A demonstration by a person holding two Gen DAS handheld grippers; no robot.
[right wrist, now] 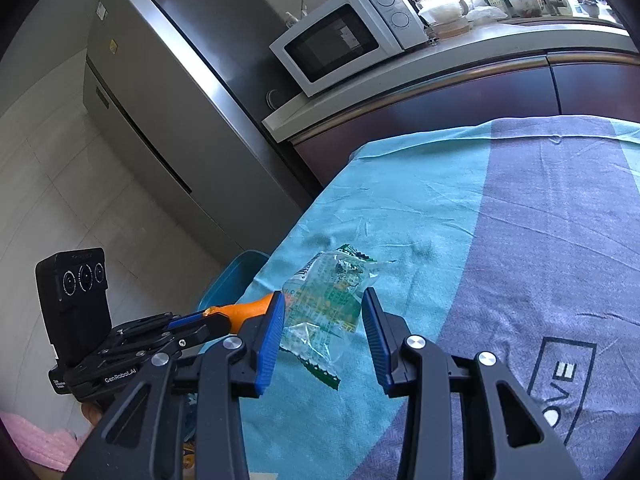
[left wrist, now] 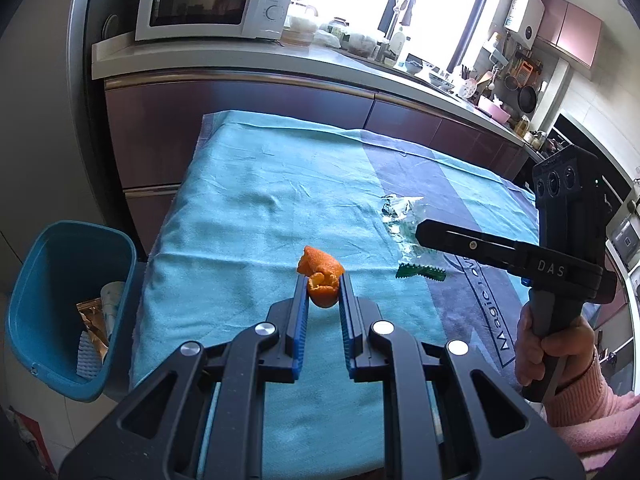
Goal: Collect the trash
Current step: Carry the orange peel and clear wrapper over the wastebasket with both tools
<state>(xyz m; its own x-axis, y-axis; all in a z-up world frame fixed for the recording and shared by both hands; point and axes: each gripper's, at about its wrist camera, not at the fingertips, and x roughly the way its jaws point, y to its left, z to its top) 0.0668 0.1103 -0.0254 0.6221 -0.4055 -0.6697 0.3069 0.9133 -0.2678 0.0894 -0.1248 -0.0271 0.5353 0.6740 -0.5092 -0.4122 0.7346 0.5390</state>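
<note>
Left wrist view: the left gripper (left wrist: 323, 285) occupied the lower centre of the frame, its blue-padded fingers clamped on a piece of orange peel (left wrist: 320, 276) above the teal tablecloth (left wrist: 248, 208). A blue trash bin (left wrist: 68, 308), at lower left beside the table edge, already contained a gold wrapper (left wrist: 93, 320) and other scraps. A clear plastic wrapper (left wrist: 400, 216) lay right of centre, with a torn green strip (left wrist: 420, 272) just below it. The right gripper (left wrist: 424, 234) entered from the right edge, side-on, so the spread of its fingers could not be told here. A microwave (left wrist: 216, 0) stood at upper left. Right wrist view: the right gripper (right wrist: 324, 300) appeared at lower centre with its fingers apart, flanking the clear plastic wrapper (right wrist: 326, 308), which rested on the tablecloth (right wrist: 520, 220). The left gripper (right wrist: 224, 316), at lower left, held the orange peel (right wrist: 248, 310). A refrigerator (right wrist: 168, 92) filled the upper left.
</note>
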